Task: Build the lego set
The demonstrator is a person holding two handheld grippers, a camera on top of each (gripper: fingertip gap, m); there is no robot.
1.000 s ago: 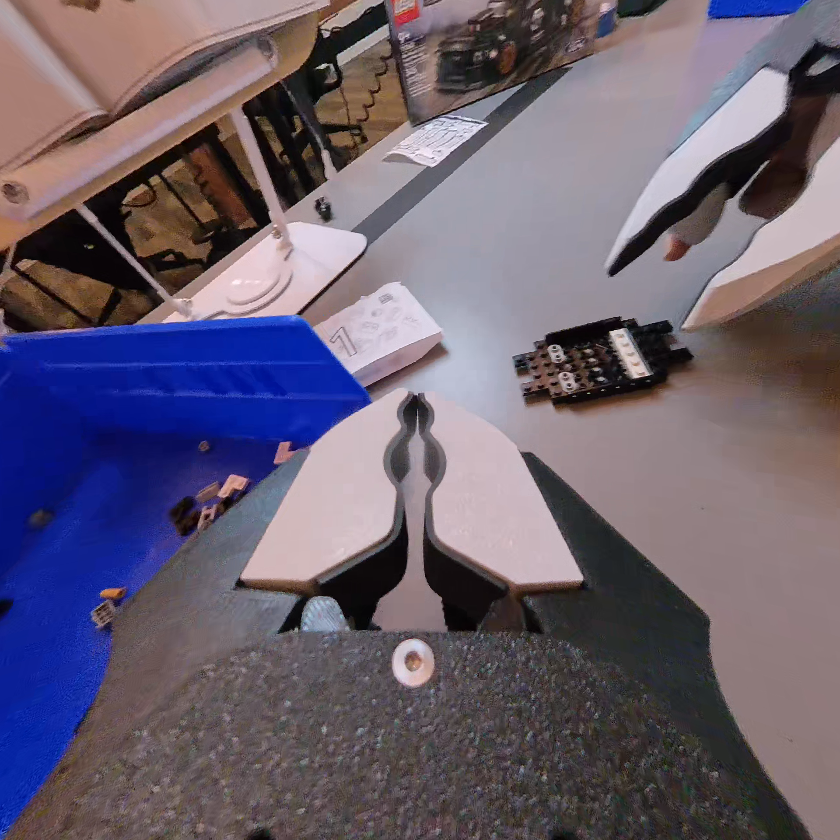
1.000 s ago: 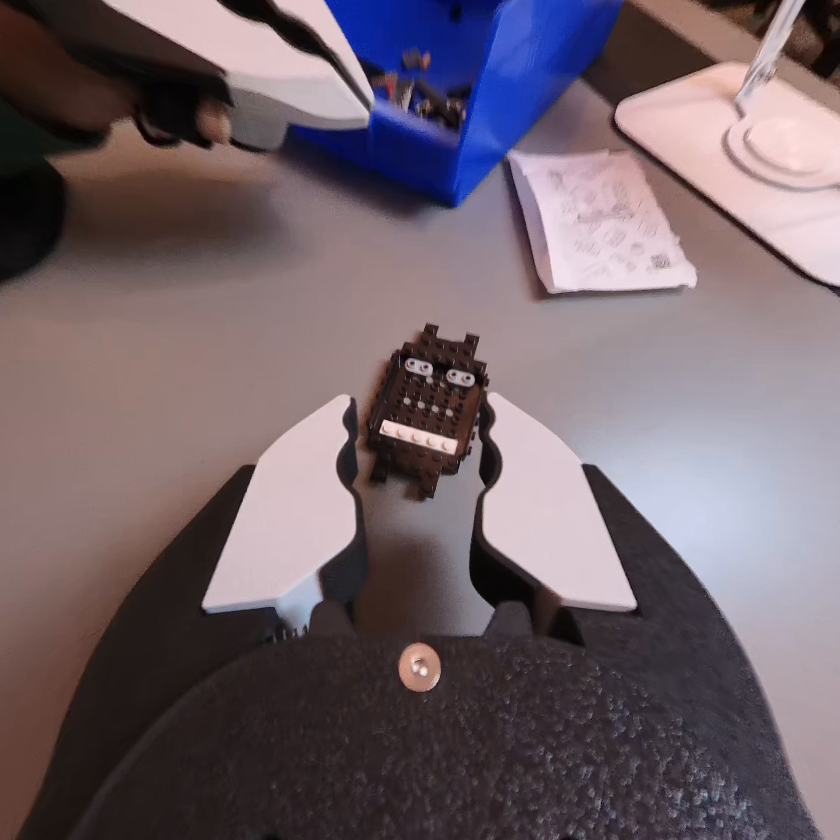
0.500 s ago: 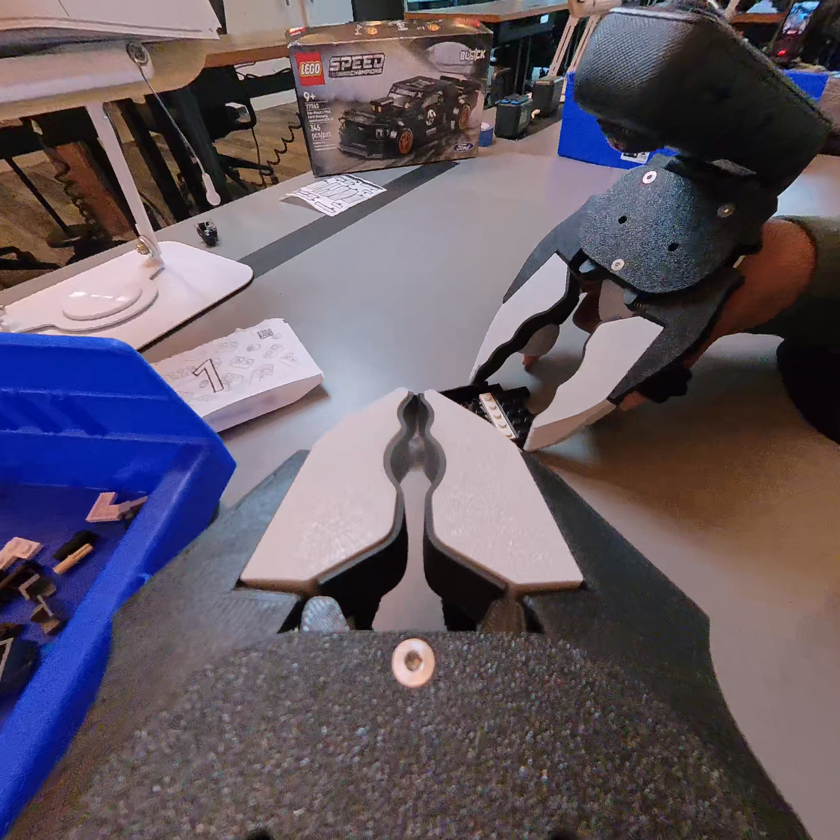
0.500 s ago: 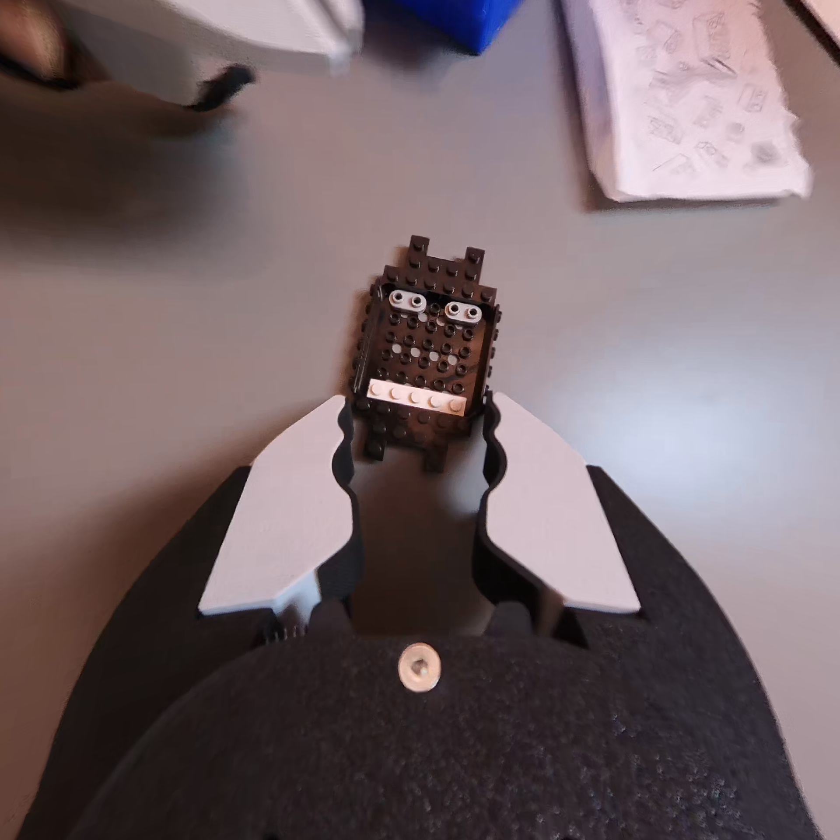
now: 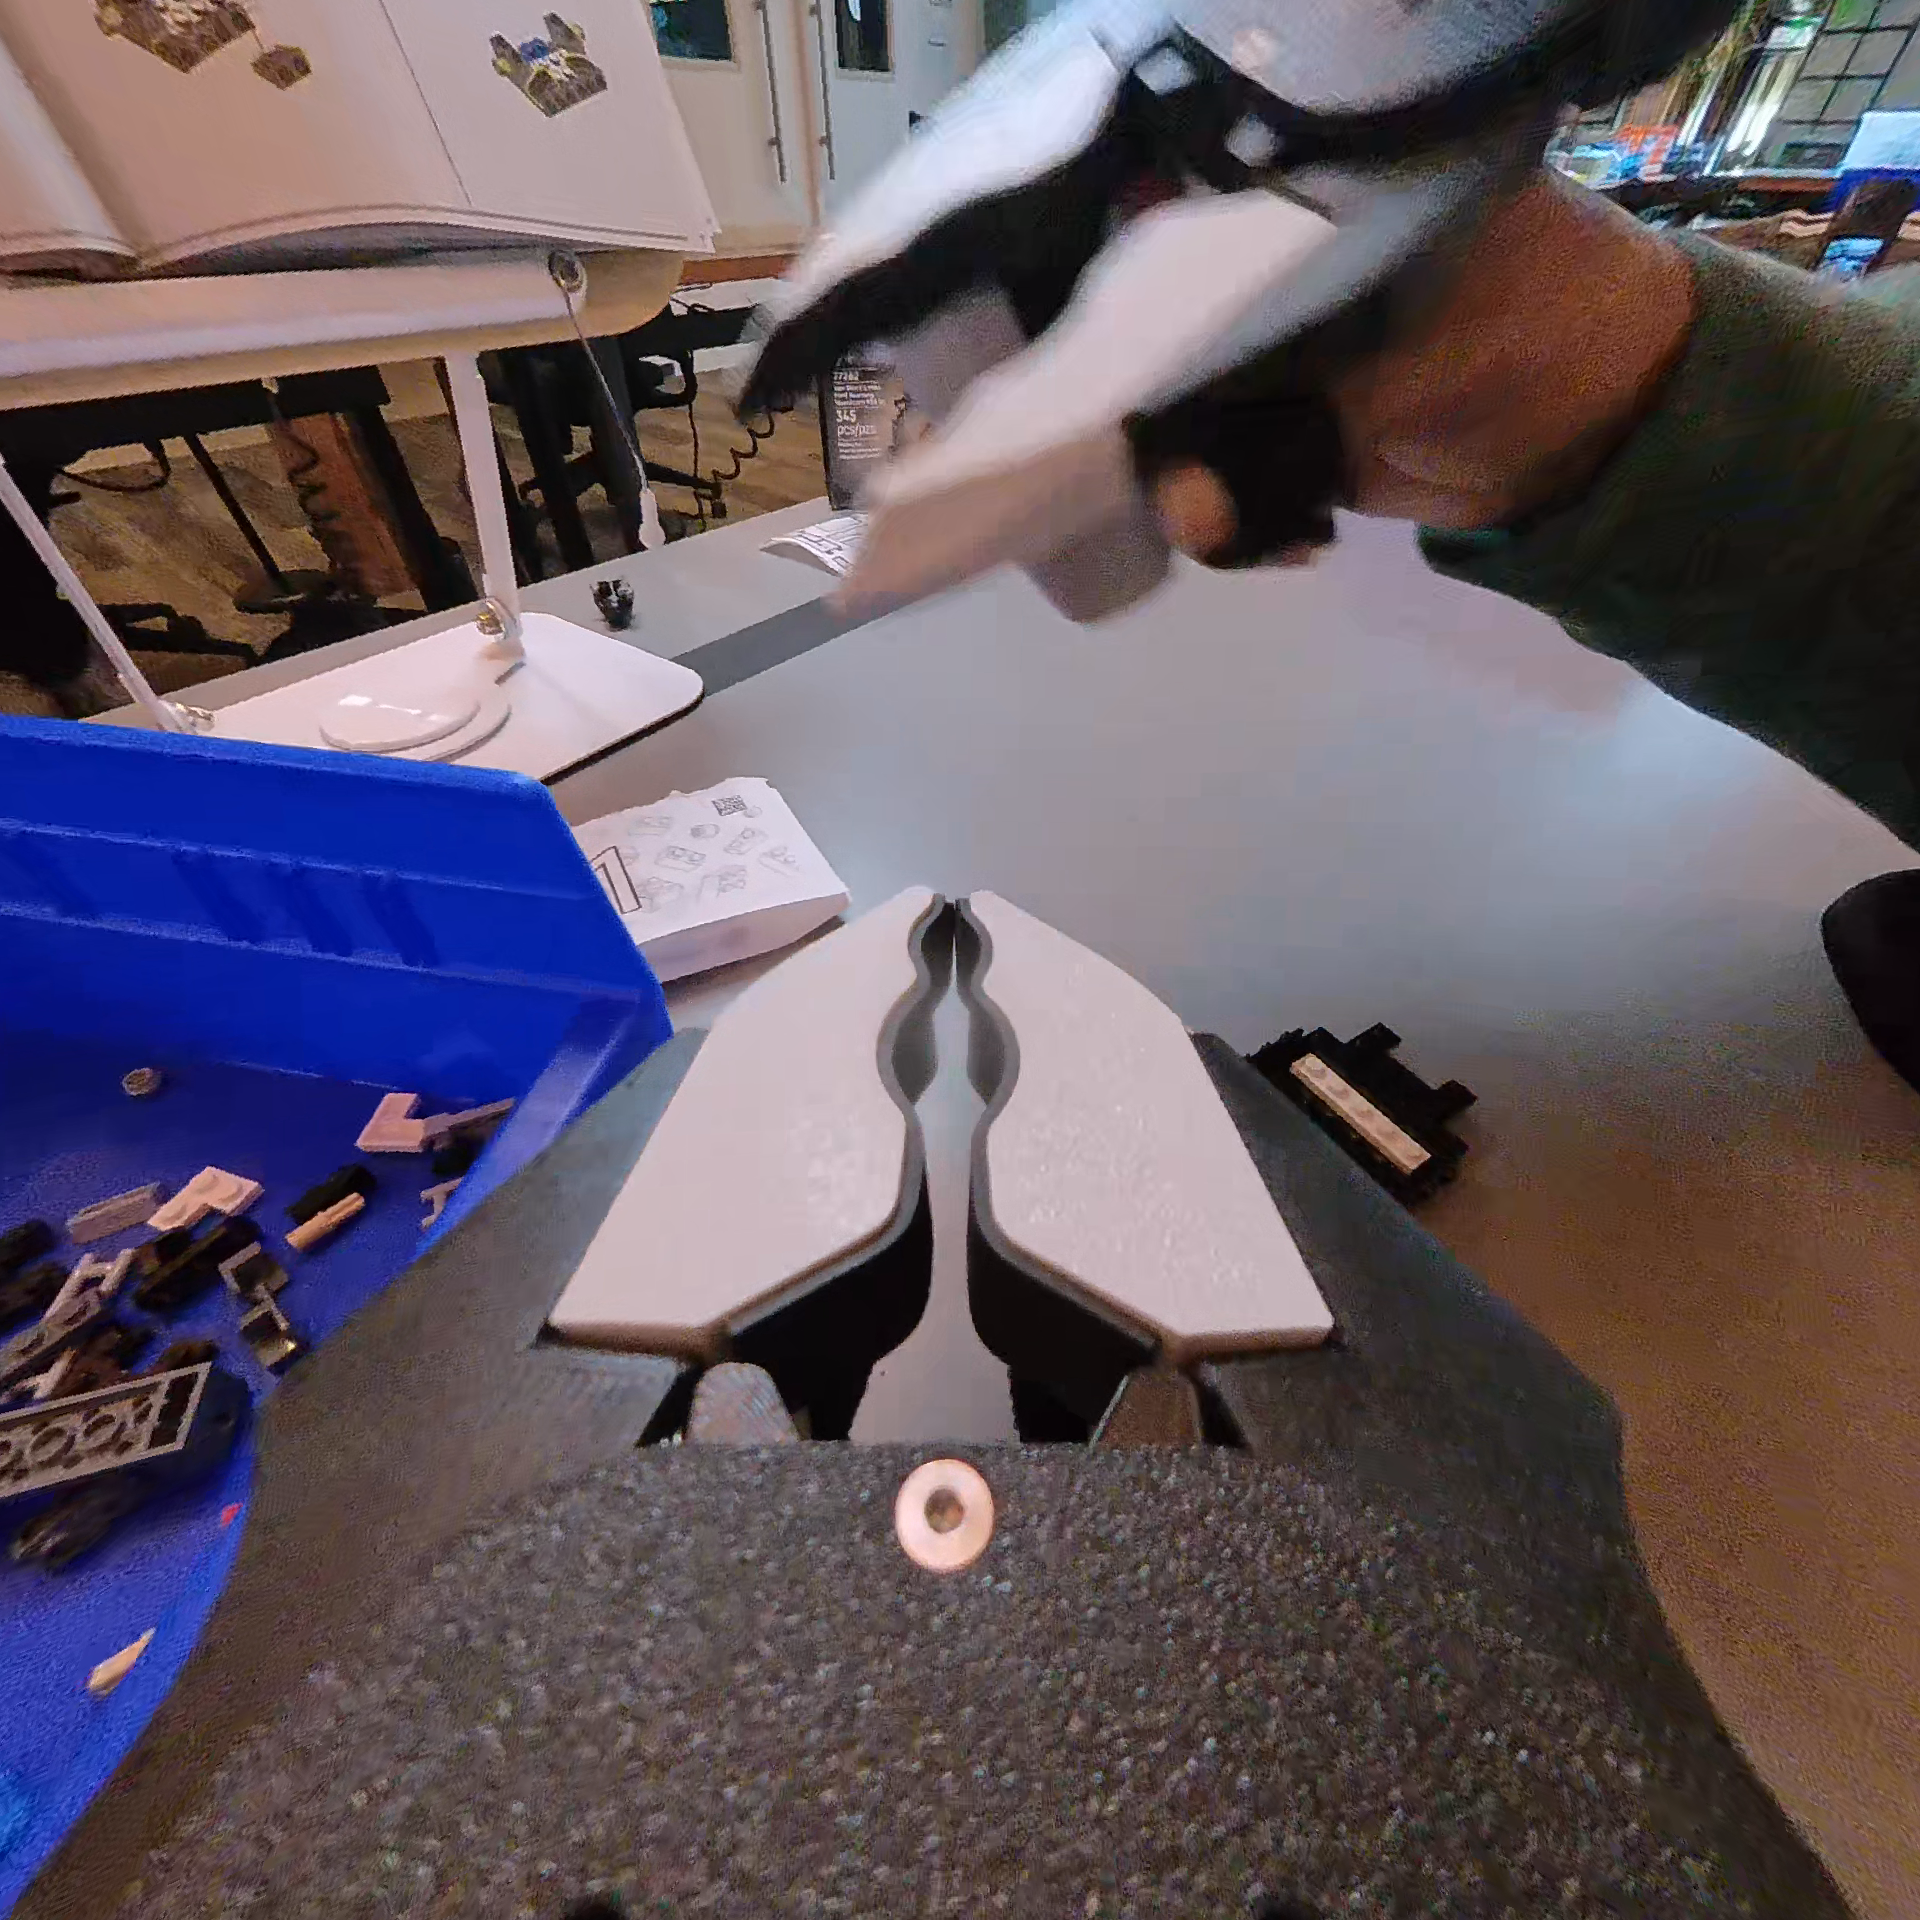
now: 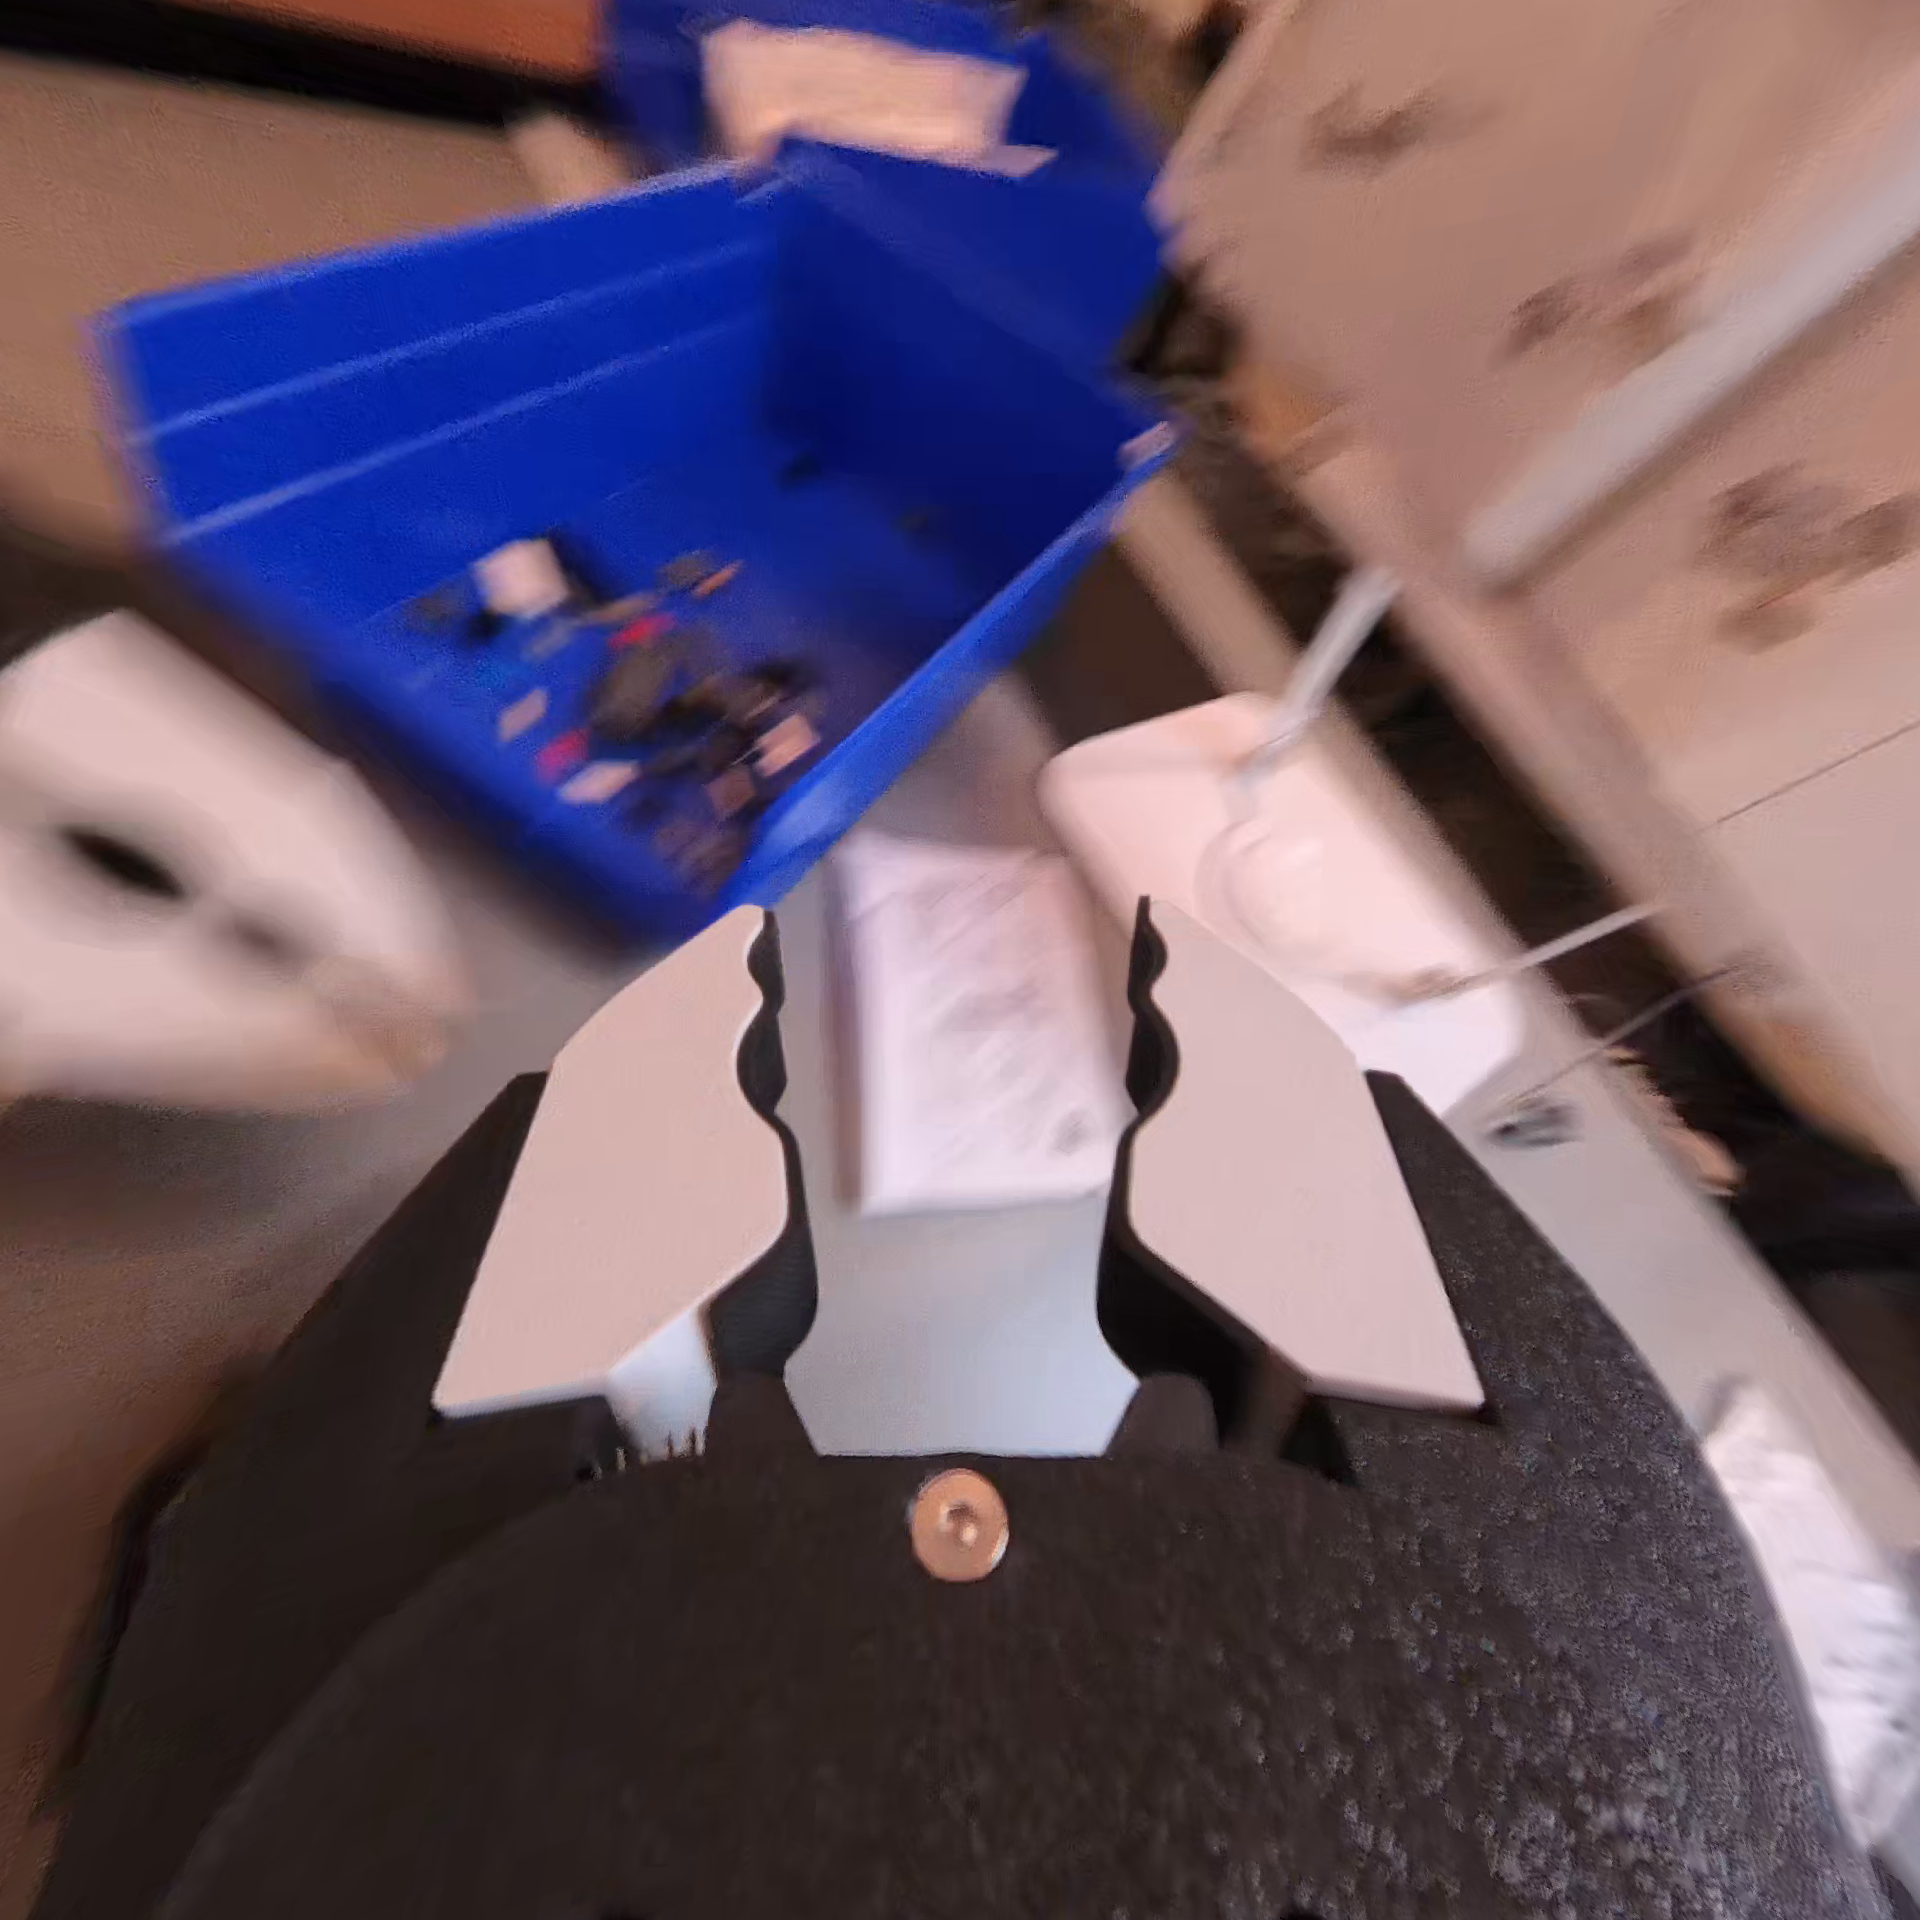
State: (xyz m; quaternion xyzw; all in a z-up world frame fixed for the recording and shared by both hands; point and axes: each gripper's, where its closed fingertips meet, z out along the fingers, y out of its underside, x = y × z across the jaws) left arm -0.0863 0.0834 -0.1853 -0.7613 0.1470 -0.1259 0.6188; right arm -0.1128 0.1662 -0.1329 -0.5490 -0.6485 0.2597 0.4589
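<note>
Above the table (image 5: pixel 1299 790), right gripper (image 5: pixel 831 509) now raised

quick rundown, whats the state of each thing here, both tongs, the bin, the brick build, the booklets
left tongs: shut, empty
right tongs: open, empty, raised off the table
blue bin: upright, loose bricks inside
black brick assembly: flat on the table, ungripped
folded instruction sheet: flat beside the bin
instruction book: open on a white stand
</note>
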